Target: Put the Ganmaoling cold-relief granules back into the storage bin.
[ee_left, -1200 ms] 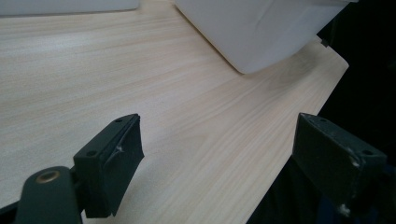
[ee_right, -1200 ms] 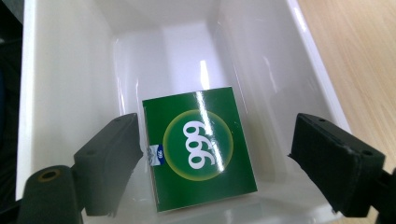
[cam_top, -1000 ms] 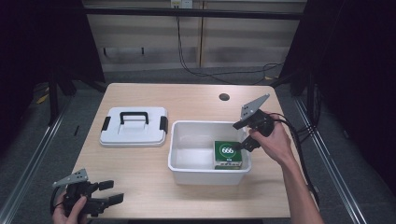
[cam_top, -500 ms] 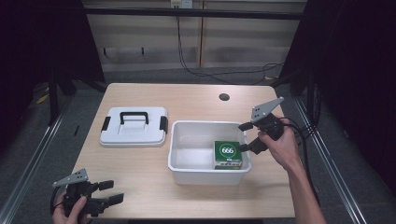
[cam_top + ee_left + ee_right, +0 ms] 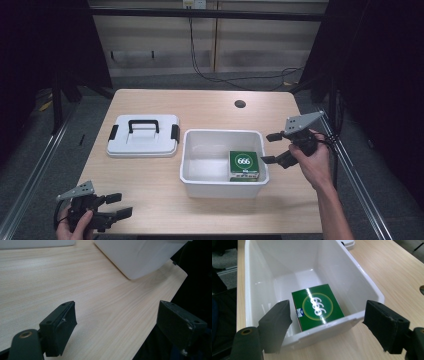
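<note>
A white plastic bin (image 5: pixel 220 189) stands right of the table's middle, with a green box marked 666 (image 5: pixel 243 163) lying flat in its right end. My right gripper (image 5: pixel 268 148) is open just outside the bin's right wall, jaws pointing at it. In the right gripper view the green box (image 5: pixel 317 306) lies beyond the bin's near wall (image 5: pixel 324 332), and the right gripper (image 5: pixel 329 322) holds nothing. My left gripper (image 5: pixel 122 205) is open at the table's front left corner. The left gripper (image 5: pixel 117 322) is empty above bare wood, the bin (image 5: pixel 140 255) farther off.
A white lid with a black handle and side clips (image 5: pixel 143 135) lies flat to the left of the bin. A round cable hole (image 5: pixel 240 104) is in the wooden table (image 5: pixel 200 107) at the back right. Dark floor and metal rails surround the table.
My right gripper has drawn back to the right and lower, from over the bin's right end to just outside its wall. The left gripper has stayed put.
</note>
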A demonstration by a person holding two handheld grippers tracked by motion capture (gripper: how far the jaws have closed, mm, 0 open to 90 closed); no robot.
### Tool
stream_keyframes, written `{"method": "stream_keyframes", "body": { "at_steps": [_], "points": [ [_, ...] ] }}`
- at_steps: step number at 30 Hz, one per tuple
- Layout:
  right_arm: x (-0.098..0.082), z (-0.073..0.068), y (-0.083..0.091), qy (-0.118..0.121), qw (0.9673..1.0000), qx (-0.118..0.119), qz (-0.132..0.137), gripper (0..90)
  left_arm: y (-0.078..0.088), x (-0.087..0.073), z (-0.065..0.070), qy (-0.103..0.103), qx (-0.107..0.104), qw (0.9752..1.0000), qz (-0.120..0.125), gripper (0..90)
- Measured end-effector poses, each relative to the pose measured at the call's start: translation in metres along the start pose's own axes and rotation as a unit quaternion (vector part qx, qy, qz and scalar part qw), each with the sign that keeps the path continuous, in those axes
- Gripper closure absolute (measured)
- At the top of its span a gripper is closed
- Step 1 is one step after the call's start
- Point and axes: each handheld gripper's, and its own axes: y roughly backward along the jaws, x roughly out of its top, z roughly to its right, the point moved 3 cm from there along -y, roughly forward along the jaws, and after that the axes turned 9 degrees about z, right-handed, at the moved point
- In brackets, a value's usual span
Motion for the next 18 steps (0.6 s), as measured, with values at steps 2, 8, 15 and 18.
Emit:
{"method": "stream_keyframes", "body": {
  "at_steps": [2,8,15,18],
  "points": [
    [-0.003,0.000,0.003,-0.004,1.0000,-0.003,-0.002,21.2,0.000,0.000,0.000,0.001,0.000,1.0000,0.000,16.0],
    [-0.017,0.001,0.020,-0.024,0.9992,-0.030,0.012,22.0,0.000,0.000,0.000,0.000,0.002,1.0000,0.001,16.0],
    [-0.032,0.002,0.029,-0.039,0.9977,-0.052,0.020,22.2,0.000,0.001,0.000,-0.001,0.003,1.0000,0.001,16.0],
    [-0.043,0.002,0.030,-0.051,0.9964,-0.063,0.028,22.2,0.000,0.001,0.000,0.002,0.002,1.0000,0.005,16.1]
  ]
}}
